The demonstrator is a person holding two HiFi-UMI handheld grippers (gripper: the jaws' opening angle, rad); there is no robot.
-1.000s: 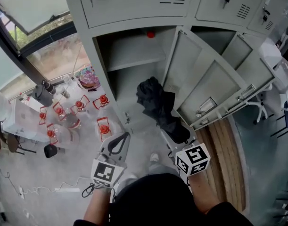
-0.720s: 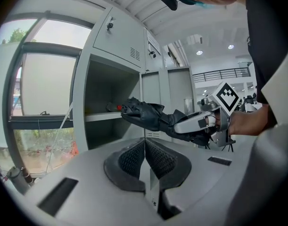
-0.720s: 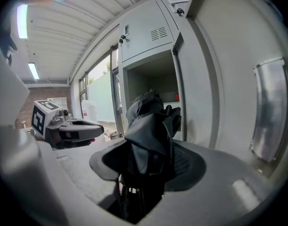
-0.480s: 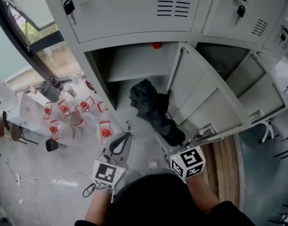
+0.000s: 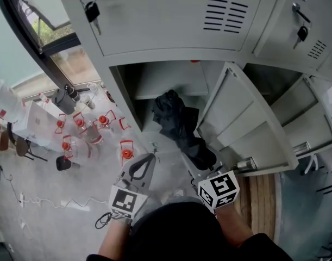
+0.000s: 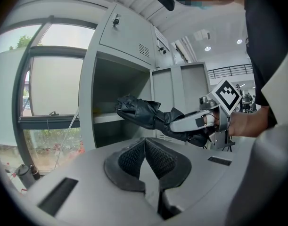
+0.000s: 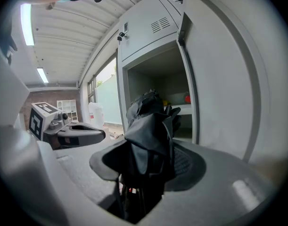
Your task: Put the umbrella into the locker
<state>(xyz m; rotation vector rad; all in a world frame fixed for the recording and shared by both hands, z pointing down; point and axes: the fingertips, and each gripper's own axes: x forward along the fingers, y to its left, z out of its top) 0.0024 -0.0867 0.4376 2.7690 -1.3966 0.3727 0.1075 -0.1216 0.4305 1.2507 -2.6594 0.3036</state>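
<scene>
Head view: umbrella [image 5: 179,126] pointed lengthwise at locker [image 5: 127,99] opening, near end clamped by right gripper [image 5: 198,161]; left gripper [image 5: 149,157] closed, empty.

1. Black folded cloth umbrella [image 5: 179,125]: matt woven fabric, heavily creased, with a faint sheen on the folds.
2. Pale grey sheet-metal locker [image 5: 166,20]: smooth painted finish, satin.
3. Left gripper [image 6: 144,144] and right gripper [image 7: 151,160]: grey matt plastic shells. The dark pads [image 6: 132,159] on the left carry a fine ribbed, rubber-like texture.
4. Brown plank floor strip [image 5: 263,200]: bare wood, visible grain, dull.
5. Grey floor [image 5: 62,200]: rough, dull, concrete-like.
6. Clear jugs with red caps [image 5: 126,152]: glossy transparent plastic.
</scene>
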